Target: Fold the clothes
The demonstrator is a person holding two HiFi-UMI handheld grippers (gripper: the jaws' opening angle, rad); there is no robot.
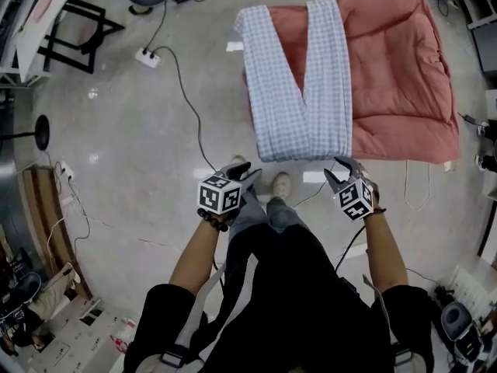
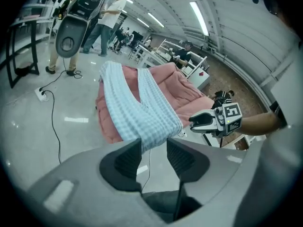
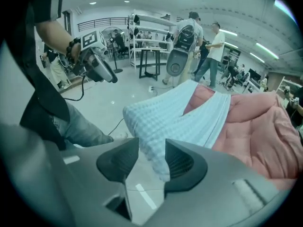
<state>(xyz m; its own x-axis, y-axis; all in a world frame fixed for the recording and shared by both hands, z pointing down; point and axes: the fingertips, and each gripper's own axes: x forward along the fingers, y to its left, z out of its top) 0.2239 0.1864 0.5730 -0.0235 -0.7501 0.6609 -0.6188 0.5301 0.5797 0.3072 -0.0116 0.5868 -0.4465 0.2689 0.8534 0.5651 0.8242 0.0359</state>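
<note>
Light blue checked trousers (image 1: 299,92) lie folded in a V on a pink quilt (image 1: 396,68) spread on the floor, their folded end hanging over the quilt's near edge. My left gripper (image 1: 239,171) hovers just short of that end at its left corner, open with nothing between its jaws. My right gripper (image 1: 342,174) is near the right corner, also open and empty. In the left gripper view the trousers (image 2: 142,110) lie beyond the jaws (image 2: 154,143), with the right gripper (image 2: 196,121) off to the side. In the right gripper view the trousers (image 3: 165,115) lie past the jaws (image 3: 151,145).
A power strip (image 1: 147,57) and its black cable (image 1: 186,107) run across the shiny floor left of the quilt. A black stand (image 1: 78,33) is at the far left. My shoe (image 1: 281,183) is by the quilt's near edge. People (image 3: 208,46) stand farther back.
</note>
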